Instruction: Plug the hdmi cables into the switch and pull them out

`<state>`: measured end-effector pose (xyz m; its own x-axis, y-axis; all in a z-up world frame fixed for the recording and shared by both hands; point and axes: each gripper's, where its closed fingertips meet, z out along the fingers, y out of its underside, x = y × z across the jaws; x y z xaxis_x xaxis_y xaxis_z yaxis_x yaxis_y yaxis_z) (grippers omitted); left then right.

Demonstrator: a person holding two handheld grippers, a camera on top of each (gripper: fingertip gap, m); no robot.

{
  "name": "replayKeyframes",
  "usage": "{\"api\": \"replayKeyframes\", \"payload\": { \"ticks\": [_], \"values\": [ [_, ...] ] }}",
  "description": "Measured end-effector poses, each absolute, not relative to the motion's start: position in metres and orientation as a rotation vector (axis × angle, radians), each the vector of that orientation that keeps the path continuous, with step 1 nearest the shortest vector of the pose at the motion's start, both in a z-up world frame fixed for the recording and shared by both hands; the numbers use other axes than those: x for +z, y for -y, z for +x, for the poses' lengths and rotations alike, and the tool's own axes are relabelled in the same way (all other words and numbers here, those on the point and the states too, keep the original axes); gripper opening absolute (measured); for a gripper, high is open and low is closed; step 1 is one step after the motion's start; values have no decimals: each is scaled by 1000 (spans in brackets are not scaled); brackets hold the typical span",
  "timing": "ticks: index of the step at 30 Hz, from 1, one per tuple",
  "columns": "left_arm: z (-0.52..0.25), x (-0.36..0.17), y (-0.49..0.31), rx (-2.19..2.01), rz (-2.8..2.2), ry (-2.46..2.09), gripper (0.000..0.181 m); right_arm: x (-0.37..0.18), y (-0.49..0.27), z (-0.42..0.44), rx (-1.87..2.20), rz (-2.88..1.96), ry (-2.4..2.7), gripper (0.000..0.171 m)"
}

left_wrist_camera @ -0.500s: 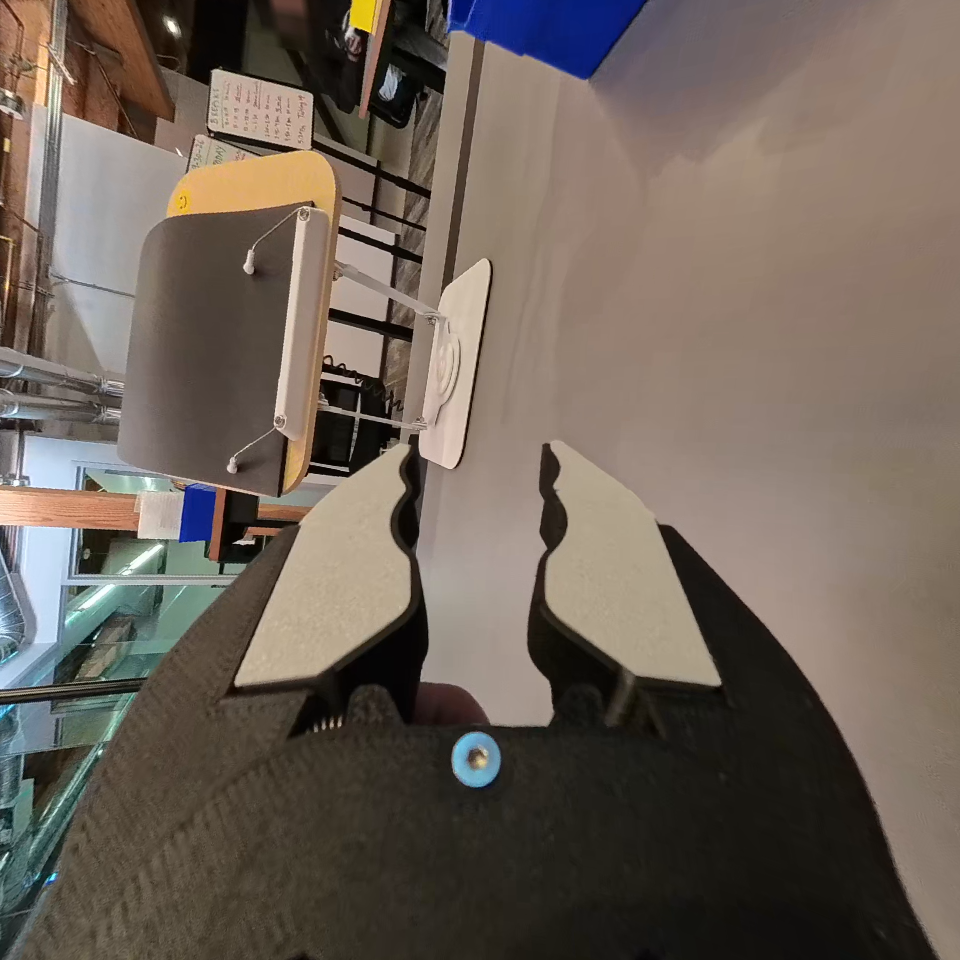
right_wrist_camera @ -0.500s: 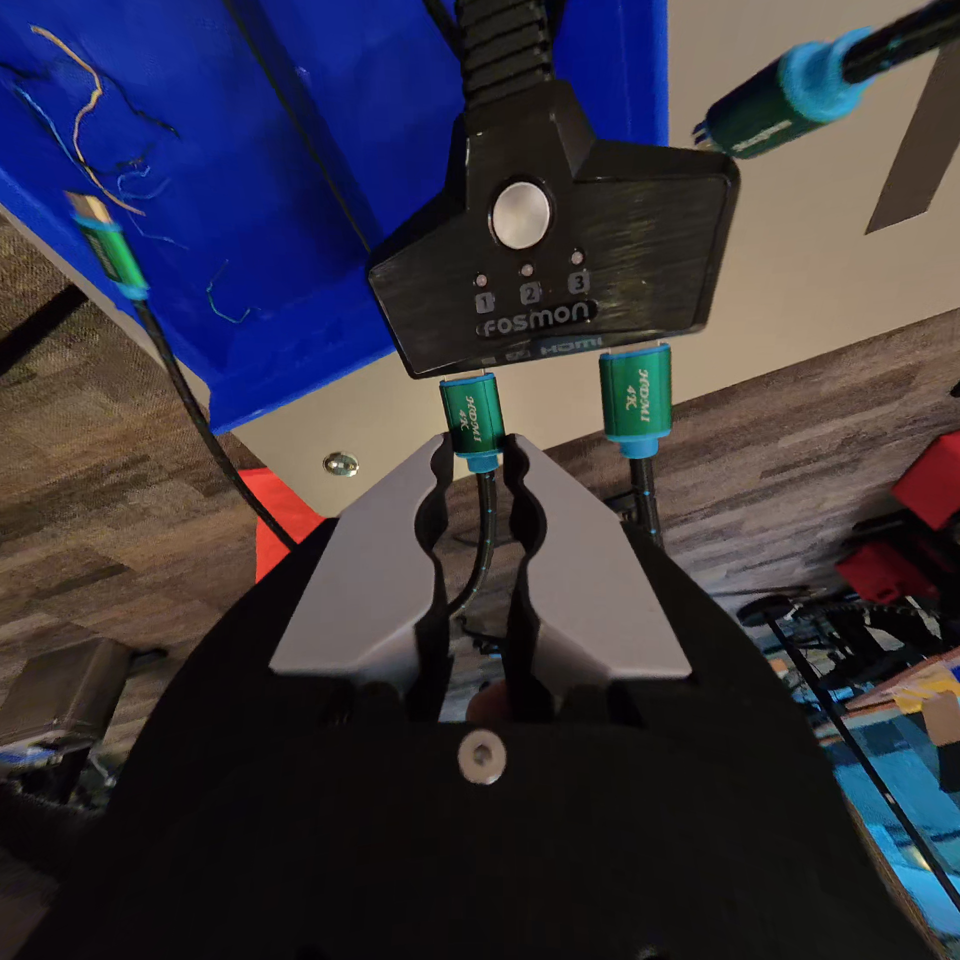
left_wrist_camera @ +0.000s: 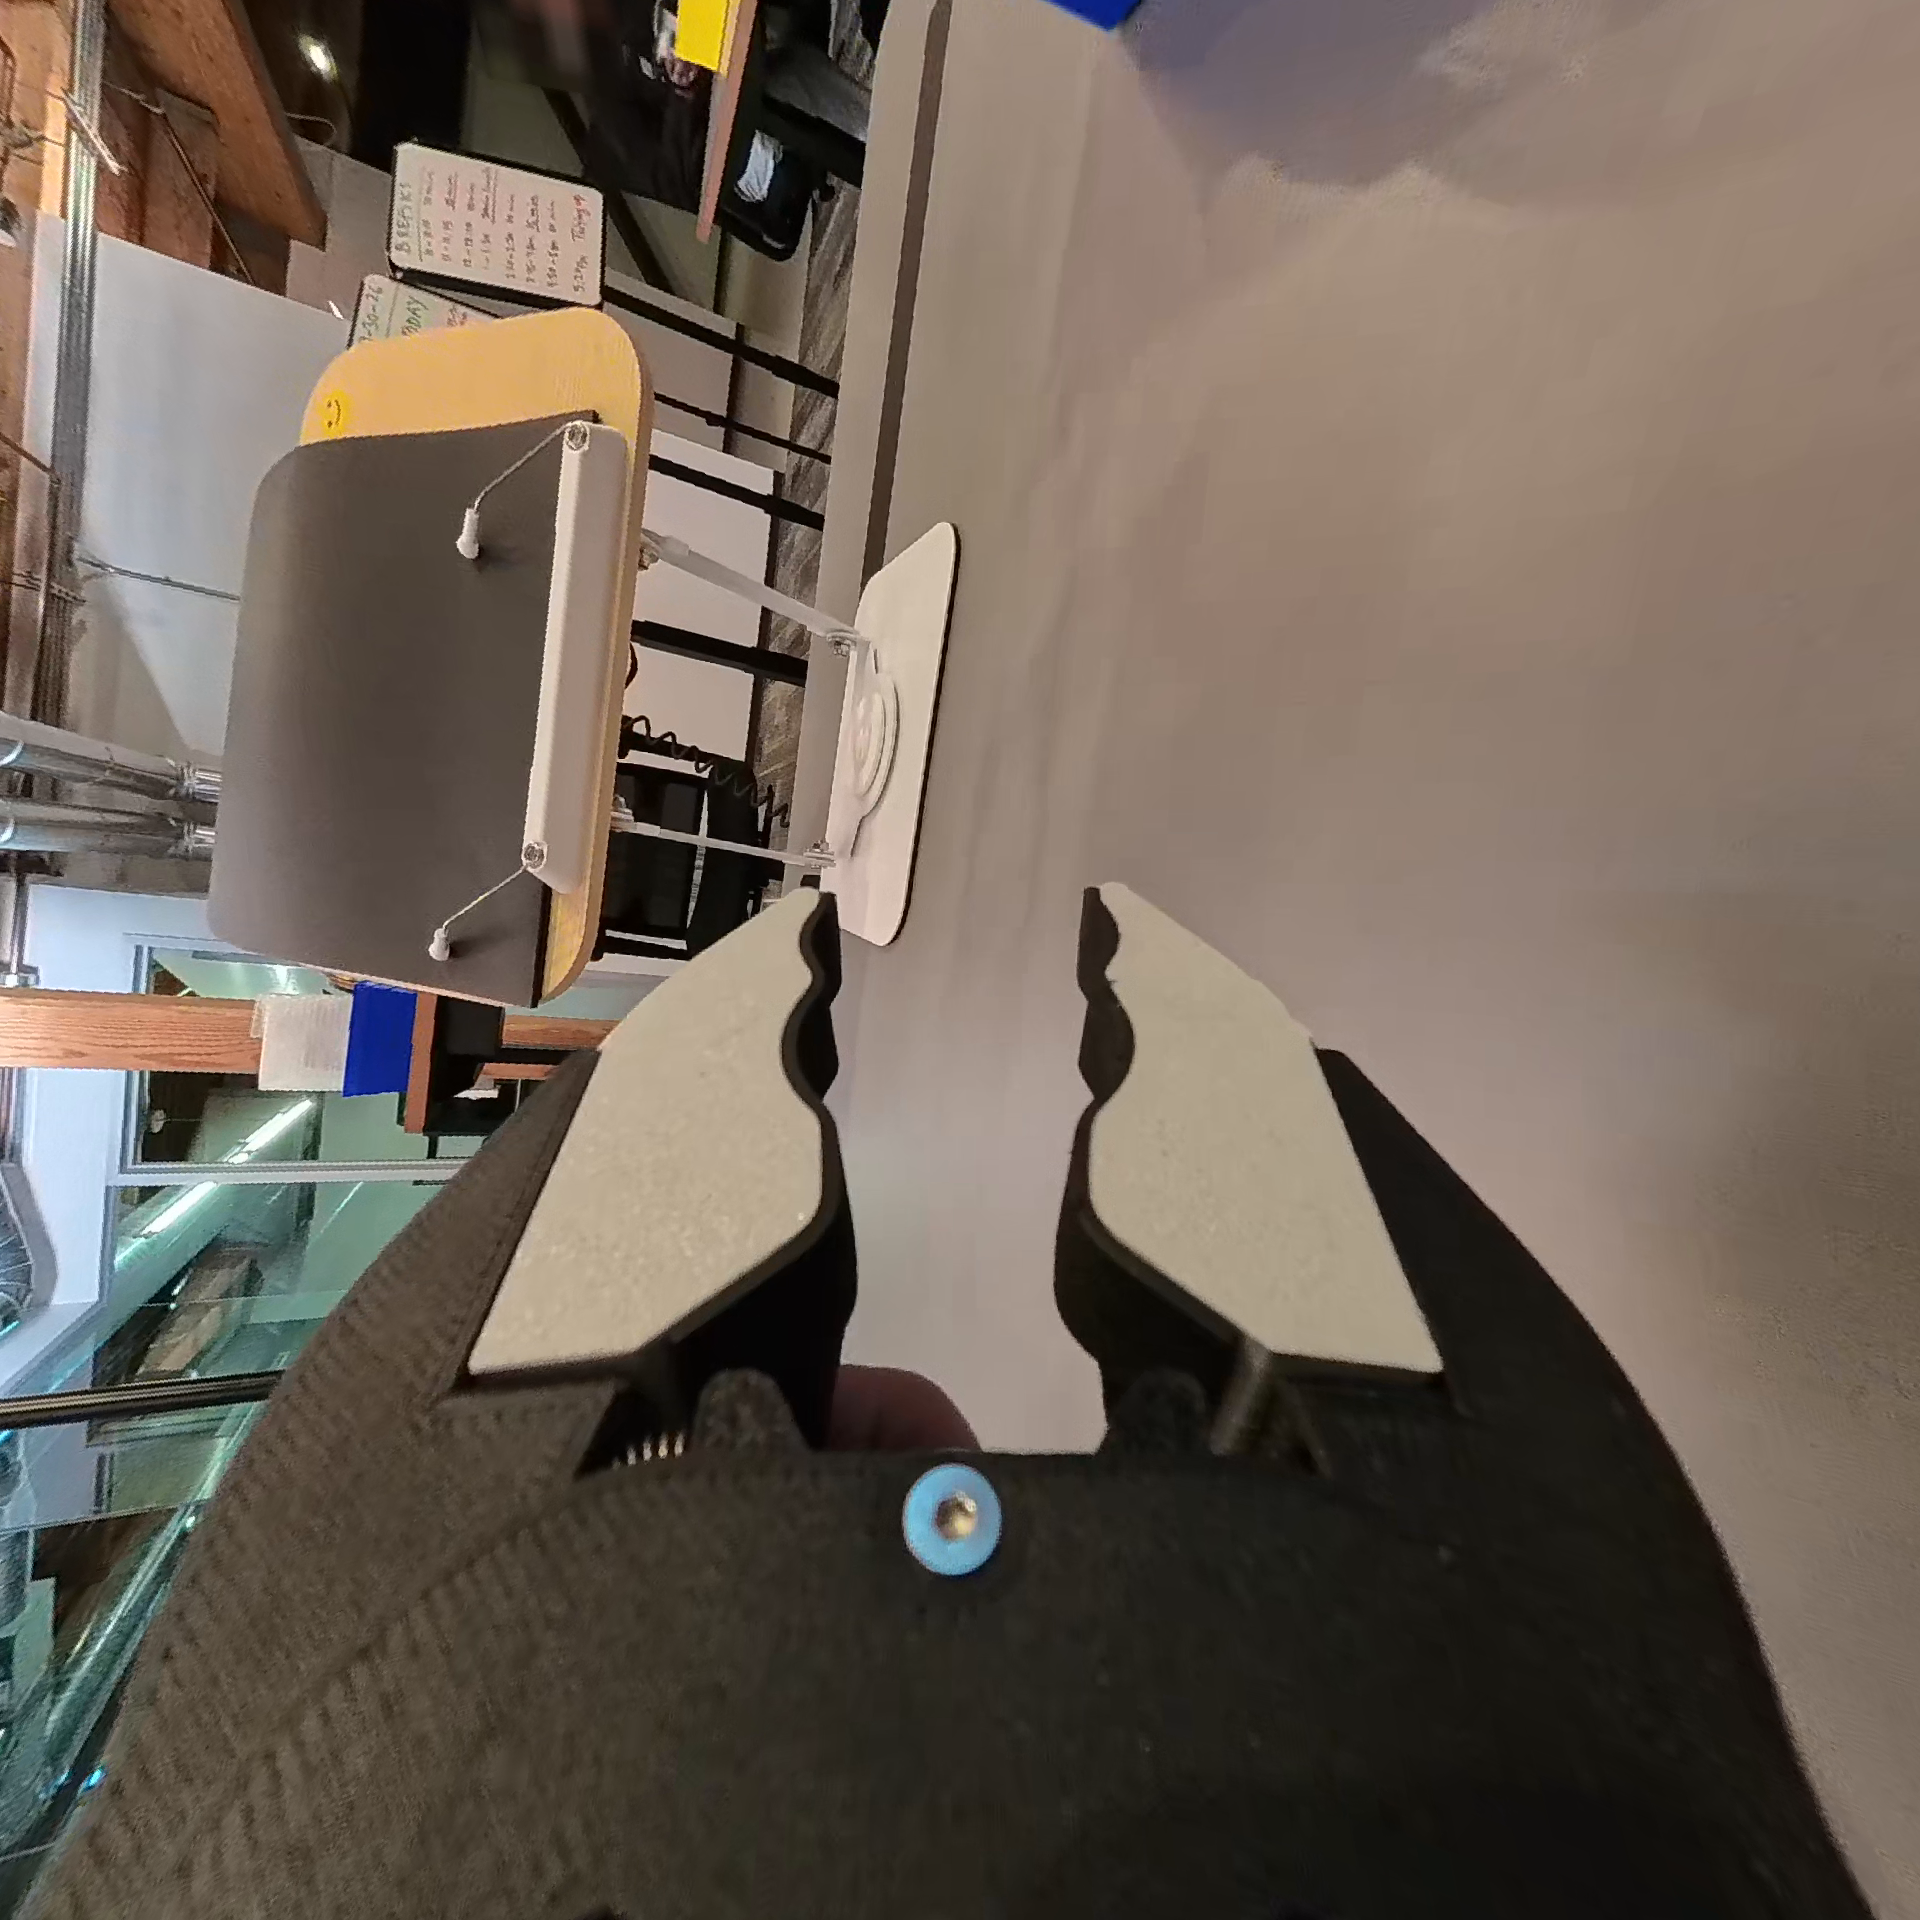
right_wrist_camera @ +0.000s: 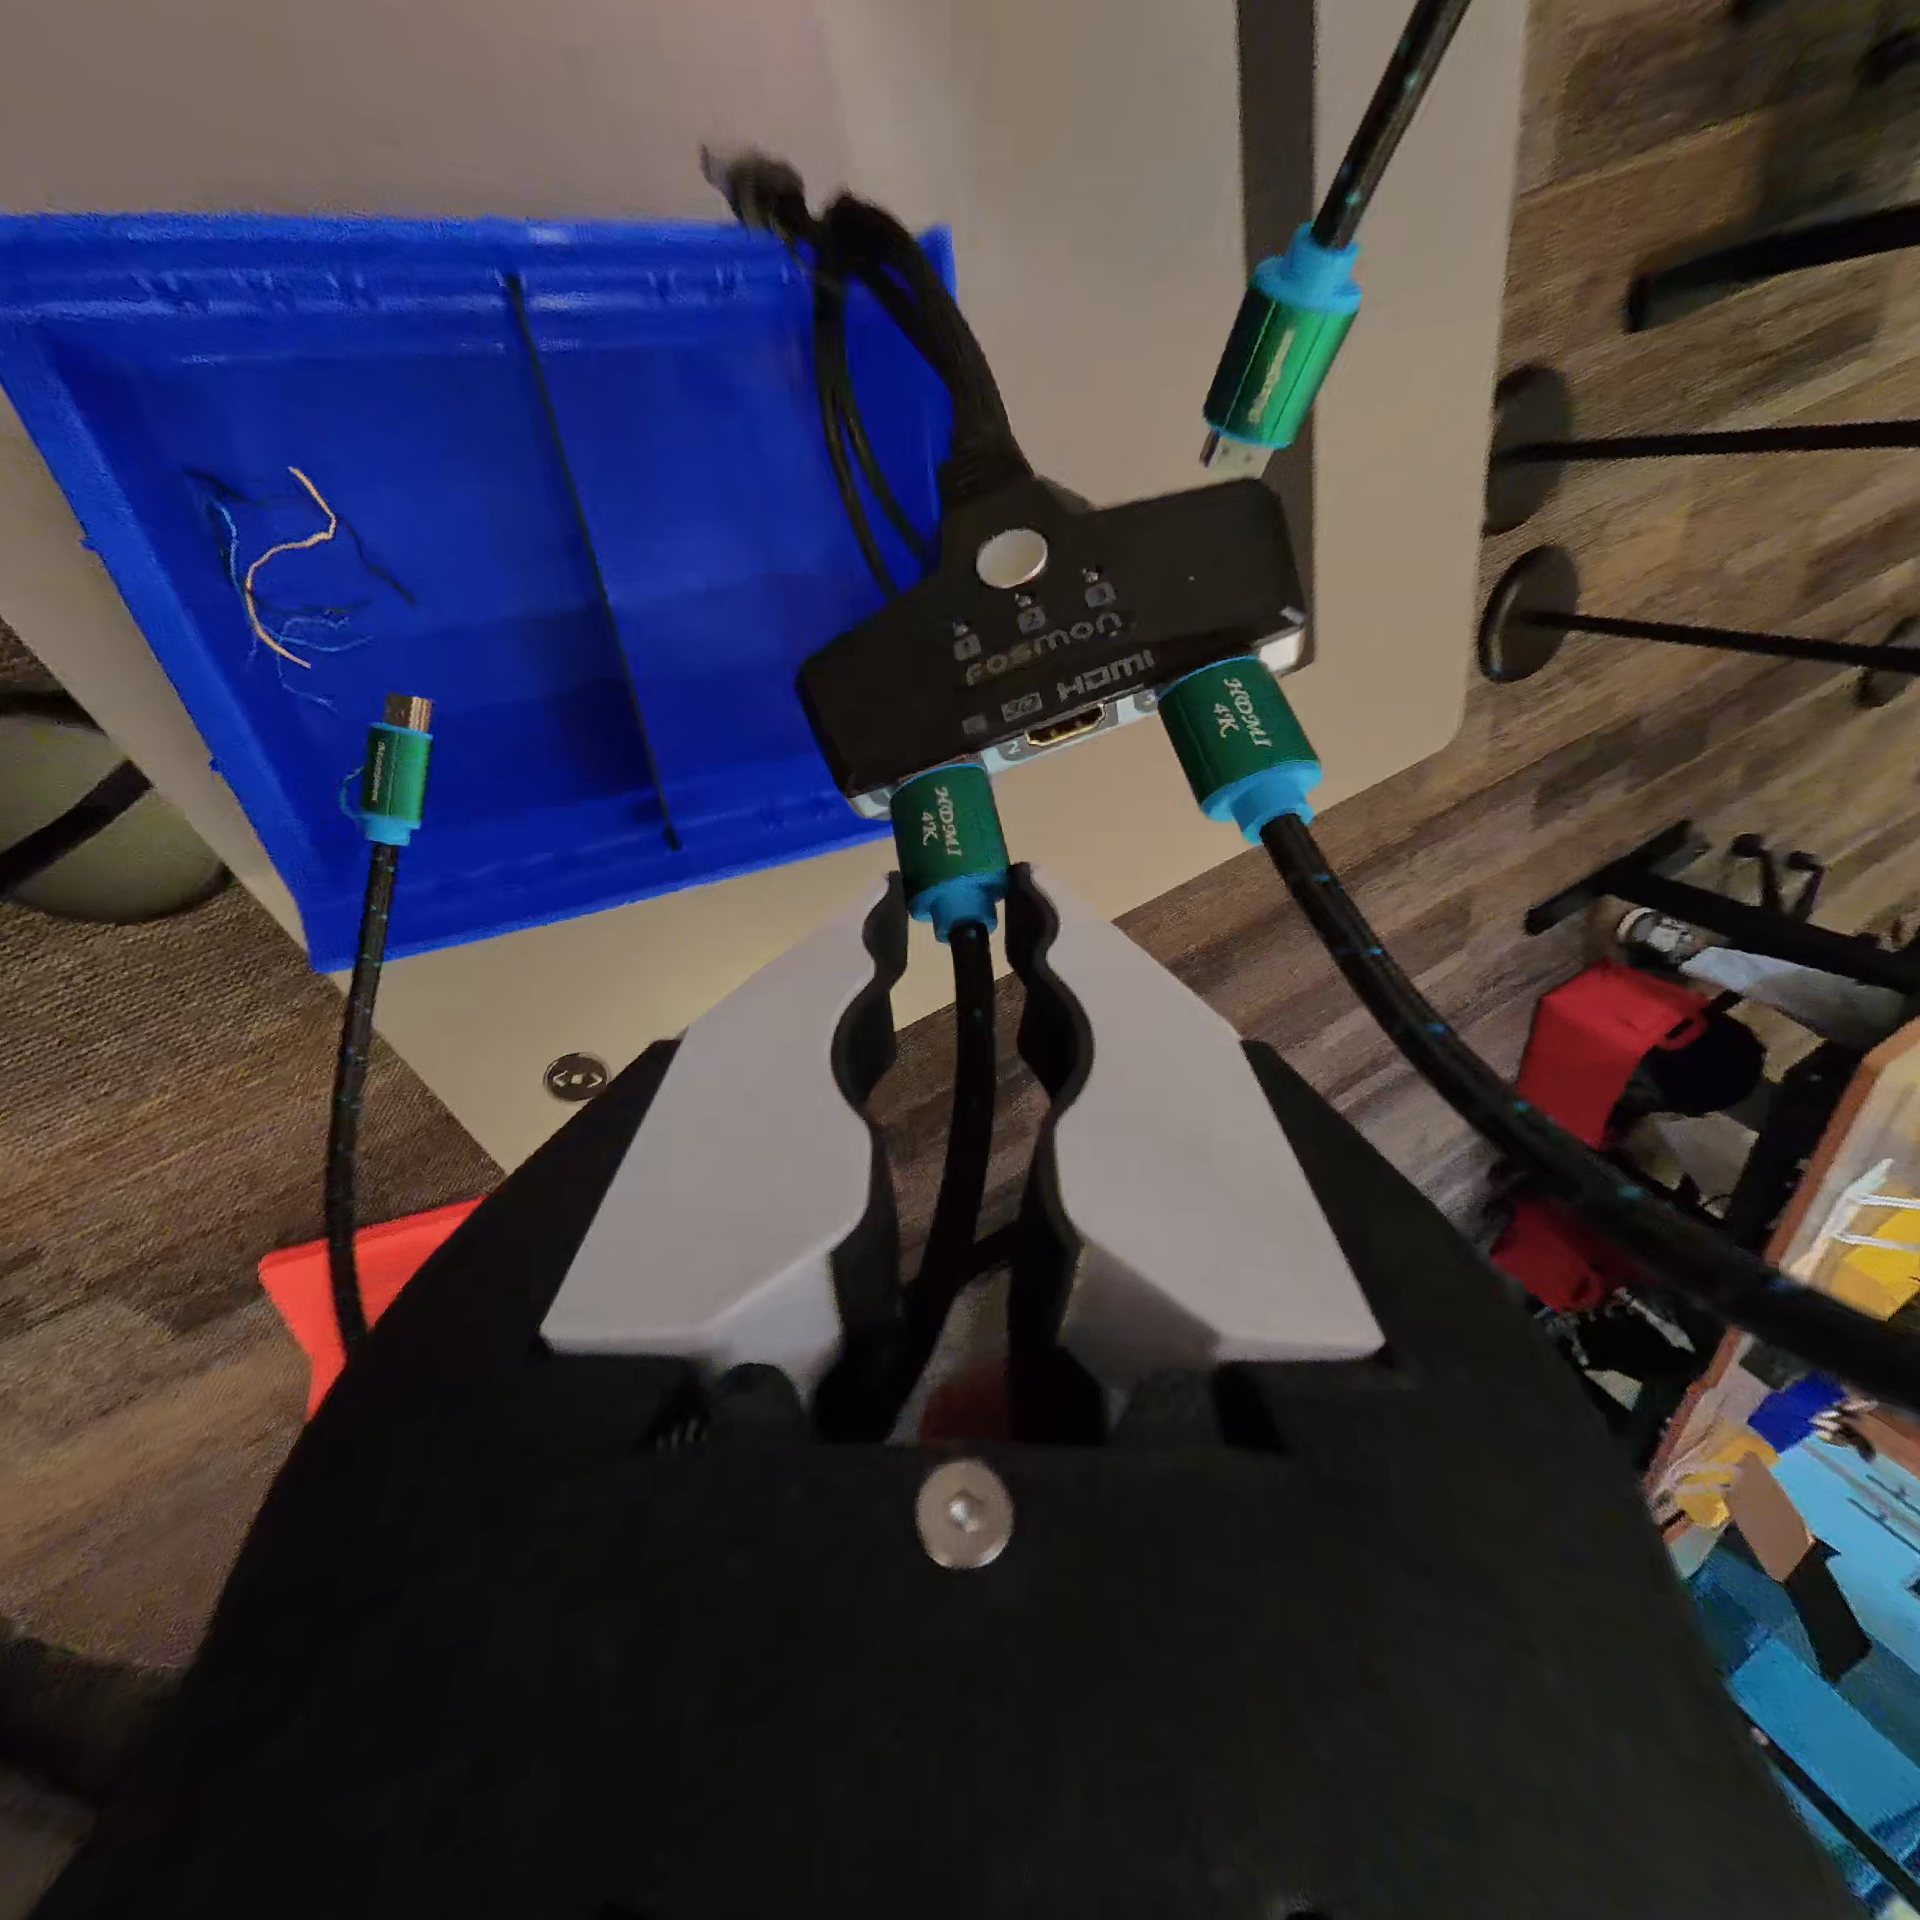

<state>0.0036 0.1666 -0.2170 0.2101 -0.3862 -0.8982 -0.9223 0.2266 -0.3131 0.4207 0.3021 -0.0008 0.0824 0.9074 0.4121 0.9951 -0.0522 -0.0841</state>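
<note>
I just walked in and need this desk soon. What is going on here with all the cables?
A person is working an HDMI switch with two tools. The right hand-held gripper is closed around the blue collar of a green plug seated in one end port. A second green plug sits in the other end port; the middle port is empty. Two loose plugs lie nearby, beside a blue bin. The left hand-held gripper is open, empty, over bare table.

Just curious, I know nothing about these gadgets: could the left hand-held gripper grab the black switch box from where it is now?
Probably not. The left hand-held gripper is open over bare table, facing a tablet stand; no switch appears ahead.
</note>
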Motion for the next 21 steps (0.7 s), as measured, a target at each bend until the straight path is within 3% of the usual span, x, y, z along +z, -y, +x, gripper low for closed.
{"api": "replayKeyframes", "payload": {
  "ticks": [14, 21],
  "values": [
    [5, -226, -165, 586, -1361, -1397, 43, 59, -289, 454, -587, -1967, 1867, 16],
    [9, -231, -163, 579, -1360, -1416, 43, 37, -280, 457, -613, -2008, 2026, 16]
  ]
}}
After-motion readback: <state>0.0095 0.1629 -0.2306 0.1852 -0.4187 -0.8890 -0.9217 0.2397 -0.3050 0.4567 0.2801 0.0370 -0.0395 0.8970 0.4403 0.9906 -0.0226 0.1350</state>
